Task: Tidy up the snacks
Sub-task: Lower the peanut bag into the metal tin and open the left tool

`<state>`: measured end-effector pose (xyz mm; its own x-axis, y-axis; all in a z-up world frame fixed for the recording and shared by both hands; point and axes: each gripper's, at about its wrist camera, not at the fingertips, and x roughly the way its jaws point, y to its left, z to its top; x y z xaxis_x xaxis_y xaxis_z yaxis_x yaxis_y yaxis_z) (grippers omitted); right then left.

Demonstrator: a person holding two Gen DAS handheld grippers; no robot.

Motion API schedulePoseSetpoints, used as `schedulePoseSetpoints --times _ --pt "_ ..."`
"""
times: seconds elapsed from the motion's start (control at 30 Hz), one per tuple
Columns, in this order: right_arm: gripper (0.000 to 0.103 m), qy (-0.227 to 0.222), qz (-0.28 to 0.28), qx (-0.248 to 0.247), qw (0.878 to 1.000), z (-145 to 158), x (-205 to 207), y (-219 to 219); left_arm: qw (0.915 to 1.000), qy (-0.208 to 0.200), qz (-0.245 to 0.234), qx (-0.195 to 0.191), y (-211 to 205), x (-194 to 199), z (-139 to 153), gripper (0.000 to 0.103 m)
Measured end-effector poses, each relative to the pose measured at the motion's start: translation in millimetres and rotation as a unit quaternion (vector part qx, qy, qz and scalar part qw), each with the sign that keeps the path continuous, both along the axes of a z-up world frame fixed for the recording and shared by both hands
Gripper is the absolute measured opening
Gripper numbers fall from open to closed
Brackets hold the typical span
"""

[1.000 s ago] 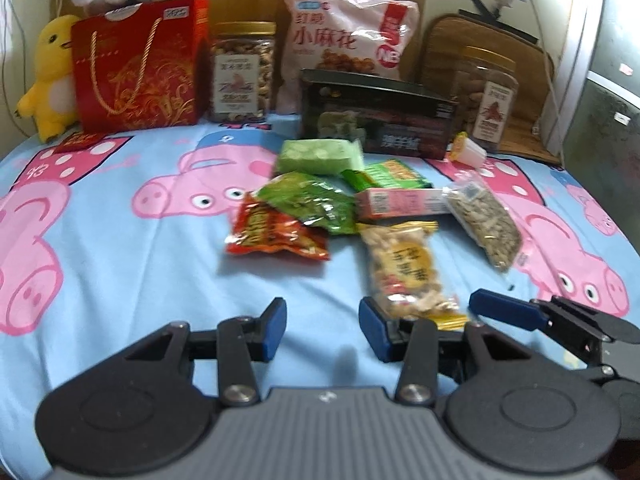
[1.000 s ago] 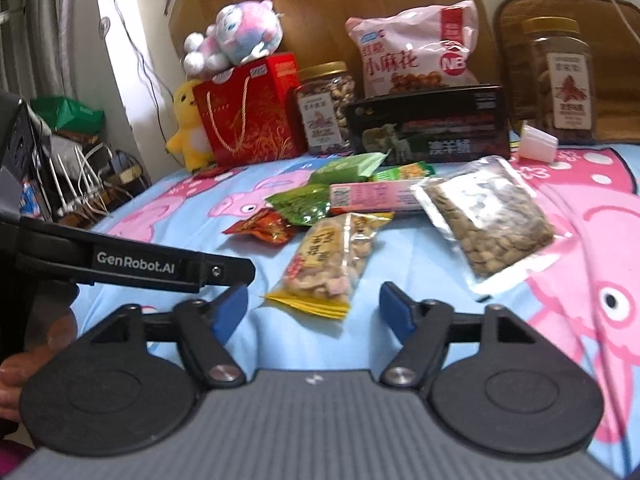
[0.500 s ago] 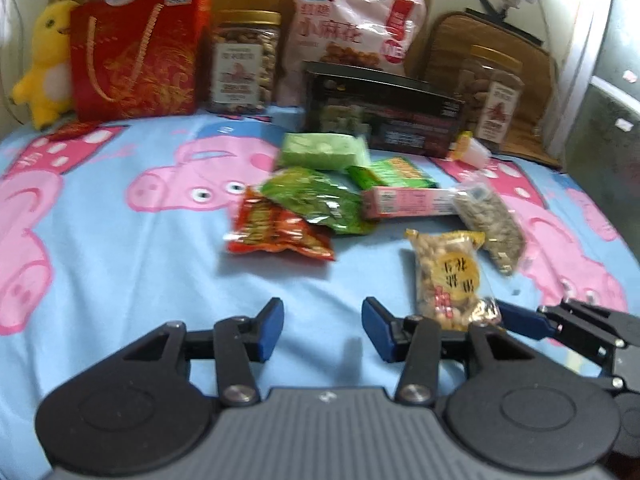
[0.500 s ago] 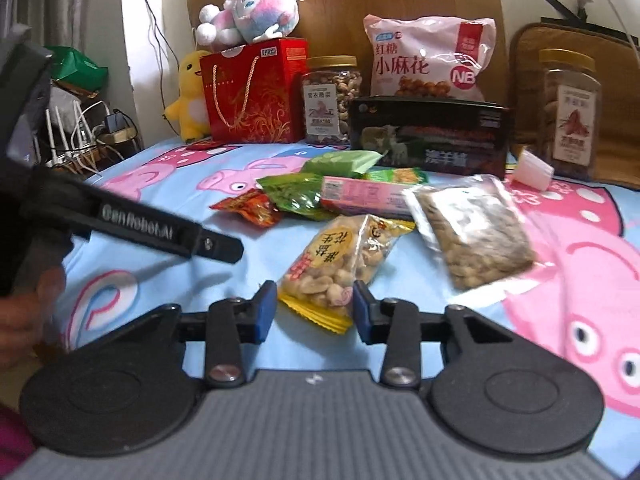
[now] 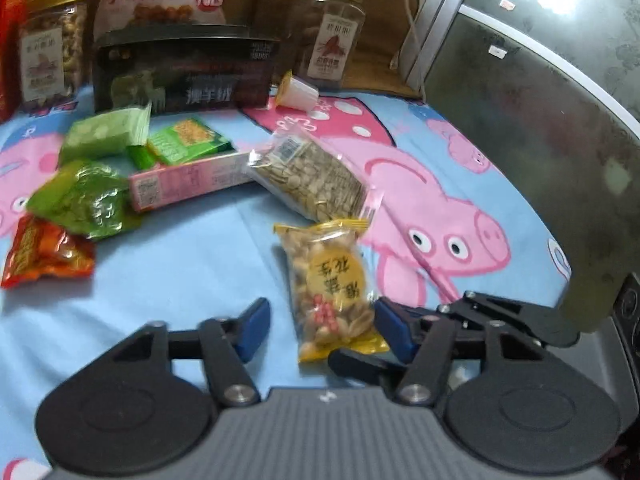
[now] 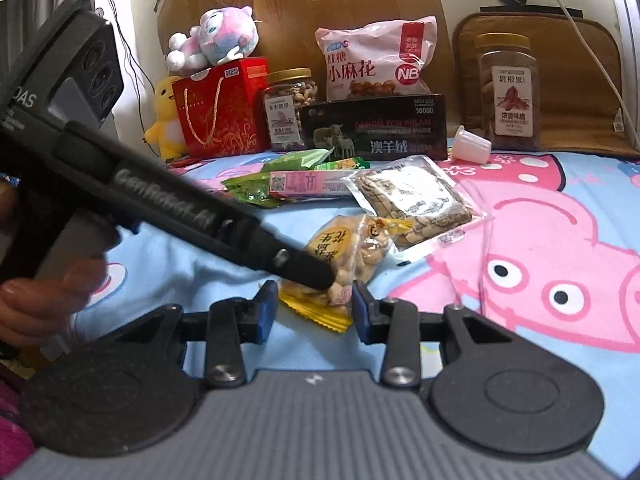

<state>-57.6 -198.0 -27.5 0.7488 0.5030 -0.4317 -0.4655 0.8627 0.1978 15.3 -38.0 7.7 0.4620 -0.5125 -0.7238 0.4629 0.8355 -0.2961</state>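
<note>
Right wrist view: right gripper [image 6: 312, 304] low over the cartoon-pig bedsheet [image 6: 172, 268]. Its jaws have just been closing, and the blue pads now pinch the yellow crimped end of the peanut packet [image 6: 348, 248]. The packet lies flat on the sheet and runs away from me, its far end just beside the clear seed bag [image 6: 412, 200].

Same view: one black finger of my left gripper crosses in from the left, its tip over the packet's near half. I cannot tell whether it touches. My left hand [image 6: 36, 300] shows at the edge, around the handle.

Left wrist view (somewhat blurred): left gripper [image 5: 320, 320] partly spread, jaws just eased a little closer. The packet's near end sits between the pads. The pad on the left stands clear of it and the other is at its edge, so this side has no grip.

Loose snacks beyond: a pink carton [image 5: 192, 180] against the seed bag, green packets [image 5: 88, 196] to its left, and a red packet [image 5: 44, 256] nearest me on that side.

Back row: black box [image 6: 376, 128], pink twist-snack bag [image 6: 372, 60] behind it, a nut jar [image 6: 288, 108] to its left, another jar [image 6: 508, 92] to its right. A small white cup [image 6: 472, 146] lies tipped beside the box.
</note>
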Motion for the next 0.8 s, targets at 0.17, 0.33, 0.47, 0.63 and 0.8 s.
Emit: schedulePoseSetpoints --times 0.17,0.33,0.47,0.63,0.8 --pt "0.034 0.002 0.009 0.023 1.0 12 8 -2 0.9996 0.014 -0.007 -0.023 12 4 7 0.032" --pt "0.033 -0.055 0.036 0.019 0.998 55 36 11 0.998 -0.039 0.006 -0.049 39 13 52 0.032" --pt "0.033 -0.09 0.034 0.006 0.995 87 97 24 0.994 -0.088 0.035 -0.055 48 56 85 0.033" --pt "0.033 -0.063 0.009 0.001 0.998 104 202 30 0.9907 -0.109 0.065 -0.048 40 151 102 0.033" --pt "0.033 -0.003 -0.014 -0.003 1.0 93 274 33 0.9909 -0.061 0.097 -0.07 39 238 81 0.033"
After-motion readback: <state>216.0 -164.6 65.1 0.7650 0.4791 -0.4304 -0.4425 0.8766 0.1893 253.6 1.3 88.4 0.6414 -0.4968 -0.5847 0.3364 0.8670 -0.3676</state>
